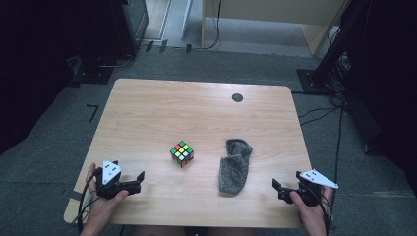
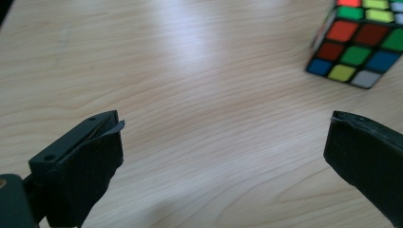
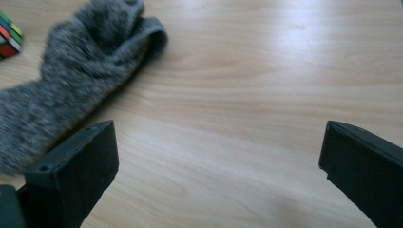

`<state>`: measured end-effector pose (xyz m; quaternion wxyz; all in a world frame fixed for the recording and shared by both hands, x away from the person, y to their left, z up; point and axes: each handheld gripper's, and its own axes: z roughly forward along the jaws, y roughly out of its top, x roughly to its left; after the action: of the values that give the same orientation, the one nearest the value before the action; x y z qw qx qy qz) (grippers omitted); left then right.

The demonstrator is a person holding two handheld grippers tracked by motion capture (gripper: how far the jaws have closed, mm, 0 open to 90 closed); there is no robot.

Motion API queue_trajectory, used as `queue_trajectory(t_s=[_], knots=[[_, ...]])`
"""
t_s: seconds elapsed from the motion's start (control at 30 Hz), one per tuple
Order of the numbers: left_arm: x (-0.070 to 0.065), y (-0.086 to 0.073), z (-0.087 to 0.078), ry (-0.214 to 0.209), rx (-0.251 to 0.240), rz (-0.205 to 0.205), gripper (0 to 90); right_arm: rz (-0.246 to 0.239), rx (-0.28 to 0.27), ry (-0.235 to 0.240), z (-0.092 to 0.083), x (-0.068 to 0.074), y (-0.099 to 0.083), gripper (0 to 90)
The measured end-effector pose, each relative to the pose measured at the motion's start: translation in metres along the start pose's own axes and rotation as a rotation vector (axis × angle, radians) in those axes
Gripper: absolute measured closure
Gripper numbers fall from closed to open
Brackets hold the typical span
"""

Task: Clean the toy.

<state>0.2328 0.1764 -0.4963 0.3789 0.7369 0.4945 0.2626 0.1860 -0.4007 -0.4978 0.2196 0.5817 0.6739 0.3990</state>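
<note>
A scrambled colour cube sits near the middle of the wooden table. To its right lies a grey sock, stretched toward the front edge. My left gripper rests near the front left, open, its jaws wide apart over bare wood; the cube stands ahead to the right of them. My right gripper is at the front right, also open with nothing between its jaws. The sock lies just beyond and left of its left jaw, and a corner of the cube shows past it.
A small dark round cap is set in the table near its far right edge. Dark carpet surrounds the table, with cables on the floor at the right and black stands at the back corners.
</note>
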Motion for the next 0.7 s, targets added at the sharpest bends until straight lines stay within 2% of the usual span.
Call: queue_trajectory(t_s=[0.2,0.3,0.4,0.47,0.6,0.7], knots=[[0.020,-0.020,-0.004,0.054,0.069,-0.009,0.0,0.015,0.028,-0.069,-0.006,-0.016,-0.016,0.0],[0.028,-0.024,-0.007,0.091,0.093,-0.012,0.0,0.005,0.056,-0.126,-0.008,-0.022,-0.022,0.0],[0.038,-0.027,-0.009,0.131,0.102,-0.025,0.0,0.017,0.066,-0.142,-0.010,-0.028,-0.026,0.0],[0.044,-0.029,-0.010,0.161,0.113,-0.022,0.0,0.007,0.080,-0.162,-0.009,-0.031,-0.028,0.0],[0.050,-0.030,-0.010,0.151,0.133,-0.039,0.0,0.004,0.103,-0.167,-0.007,-0.035,-0.030,0.0],[0.048,-0.029,-0.007,0.143,0.148,-0.024,0.0,0.016,0.121,-0.178,-0.006,-0.037,-0.030,1.4]])
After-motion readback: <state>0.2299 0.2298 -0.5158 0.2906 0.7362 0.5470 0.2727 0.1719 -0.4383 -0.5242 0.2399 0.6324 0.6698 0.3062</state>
